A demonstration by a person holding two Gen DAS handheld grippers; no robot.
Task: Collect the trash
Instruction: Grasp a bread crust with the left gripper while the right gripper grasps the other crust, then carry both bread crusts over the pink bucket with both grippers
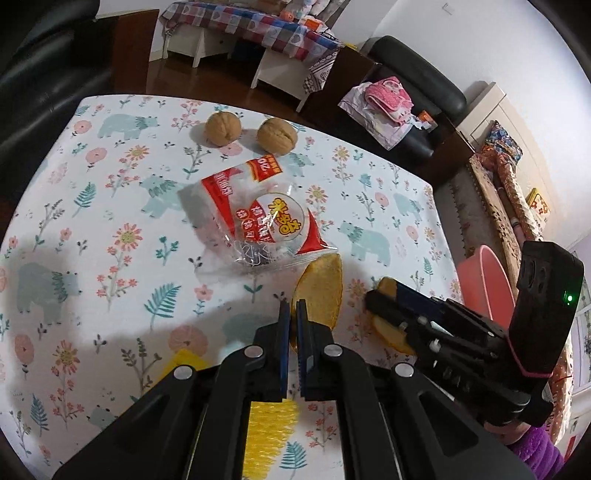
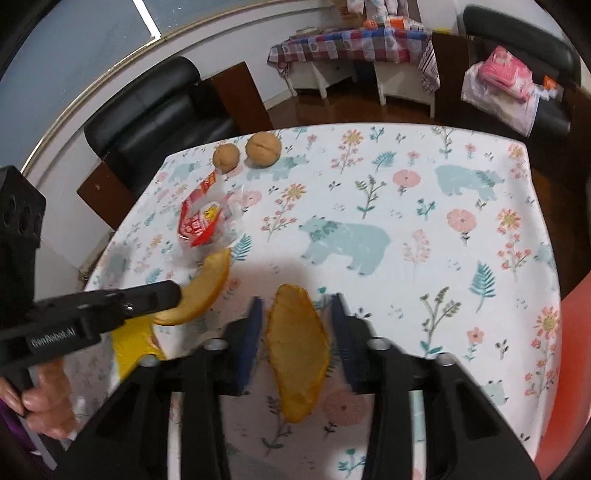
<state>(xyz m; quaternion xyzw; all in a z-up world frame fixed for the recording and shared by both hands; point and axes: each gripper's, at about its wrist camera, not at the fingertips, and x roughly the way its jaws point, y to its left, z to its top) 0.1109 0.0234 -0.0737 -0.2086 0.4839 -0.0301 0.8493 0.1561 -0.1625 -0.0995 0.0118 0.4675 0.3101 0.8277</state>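
Note:
Two pieces of yellow fruit peel lie on the floral tablecloth [image 2: 406, 206]. My left gripper [image 1: 292, 308] is shut on the near edge of one peel [image 1: 323, 291]; it also shows in the right wrist view [image 2: 203, 291]. My right gripper [image 2: 297, 306] is open, its fingers on either side of the other peel [image 2: 297, 350], which also shows in the left wrist view [image 1: 388, 328]. A red-and-clear plastic wrapper [image 1: 255, 214] lies beyond the peels. Two walnuts [image 1: 223, 129] [image 1: 277, 136] sit near the far edge. A yellow bag [image 1: 271, 424] lies under my left gripper.
A pink basin [image 1: 484, 284] stands off the table's right edge. Black chairs [image 2: 155, 122] stand around the table. A bench with a checked cloth [image 1: 258, 29] stands at the back wall.

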